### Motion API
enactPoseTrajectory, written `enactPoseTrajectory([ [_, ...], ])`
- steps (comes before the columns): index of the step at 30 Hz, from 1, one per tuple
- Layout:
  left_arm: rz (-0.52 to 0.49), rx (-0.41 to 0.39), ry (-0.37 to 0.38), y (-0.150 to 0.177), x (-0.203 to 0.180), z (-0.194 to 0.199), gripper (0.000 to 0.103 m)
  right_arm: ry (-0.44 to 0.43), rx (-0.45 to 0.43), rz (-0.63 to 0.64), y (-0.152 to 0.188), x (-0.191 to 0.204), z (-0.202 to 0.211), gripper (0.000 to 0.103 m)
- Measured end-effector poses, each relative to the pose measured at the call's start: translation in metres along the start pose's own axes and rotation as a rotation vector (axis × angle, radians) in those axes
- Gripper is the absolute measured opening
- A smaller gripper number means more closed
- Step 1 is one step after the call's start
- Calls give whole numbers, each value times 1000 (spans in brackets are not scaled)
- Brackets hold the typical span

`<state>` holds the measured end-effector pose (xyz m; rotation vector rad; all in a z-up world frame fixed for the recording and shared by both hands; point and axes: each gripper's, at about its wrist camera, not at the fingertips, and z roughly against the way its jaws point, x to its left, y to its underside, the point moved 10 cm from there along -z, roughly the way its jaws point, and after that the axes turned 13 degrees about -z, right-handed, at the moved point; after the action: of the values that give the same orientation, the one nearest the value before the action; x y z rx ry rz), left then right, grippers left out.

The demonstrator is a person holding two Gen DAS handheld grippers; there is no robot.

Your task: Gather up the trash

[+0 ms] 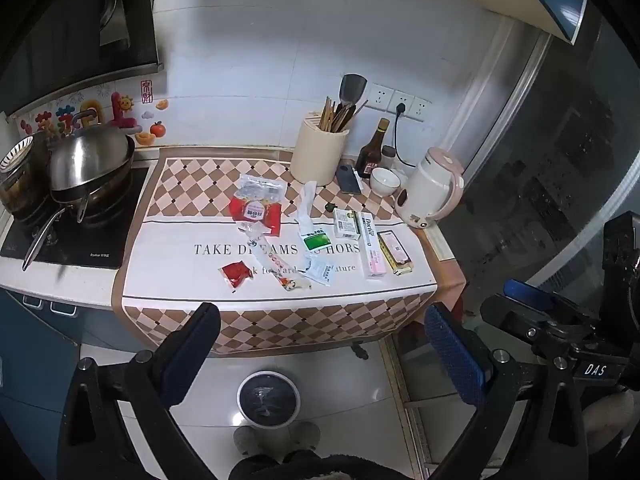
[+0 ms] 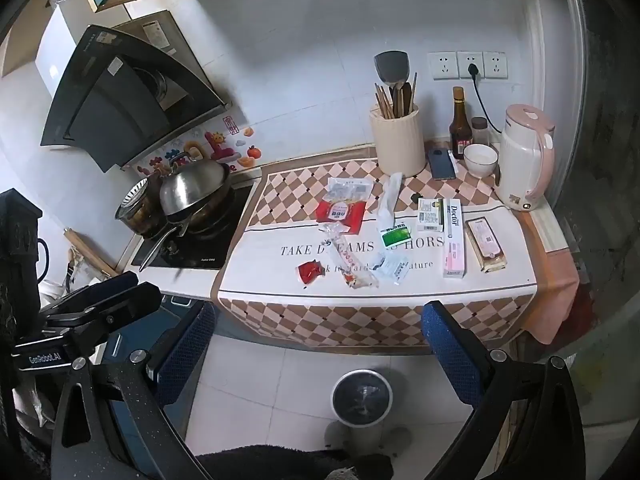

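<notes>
On the cloth above the trash bin (image 1: 267, 399), wrappers lie scattered: a red sachet (image 1: 237, 272) nearest the bin, a clear wrapper (image 1: 276, 268) just beyond it. Both the left gripper (image 1: 320, 356) and right gripper (image 2: 318, 354) hang back, fingers spread wide, empty. Best start with the sachet, pinching its probably crumpled edge.

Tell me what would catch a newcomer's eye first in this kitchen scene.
Probably the litter of wrappers and small boxes, such as the red packet and the pink box, spread across the checked cloth on the counter. Next, the steel wok lid on the stove at left, and the round bin on the floor below, between the open right gripper fingers.
</notes>
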<state>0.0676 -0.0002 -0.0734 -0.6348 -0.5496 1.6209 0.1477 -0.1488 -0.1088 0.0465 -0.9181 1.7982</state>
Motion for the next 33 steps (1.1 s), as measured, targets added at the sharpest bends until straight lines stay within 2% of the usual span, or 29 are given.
enactPoseTrajectory([
  [1, 3, 0, 1, 0, 0, 0, 103, 11, 38, -16, 2, -2, -1, 103],
  [9, 17, -9, -1, 1, -7, 8, 103, -2, 37, 0, -2, -3, -2, 103],
  [33, 56, 17, 35, -7, -10, -14, 103, -44, 83, 4, -16, -5, -14, 103],
])
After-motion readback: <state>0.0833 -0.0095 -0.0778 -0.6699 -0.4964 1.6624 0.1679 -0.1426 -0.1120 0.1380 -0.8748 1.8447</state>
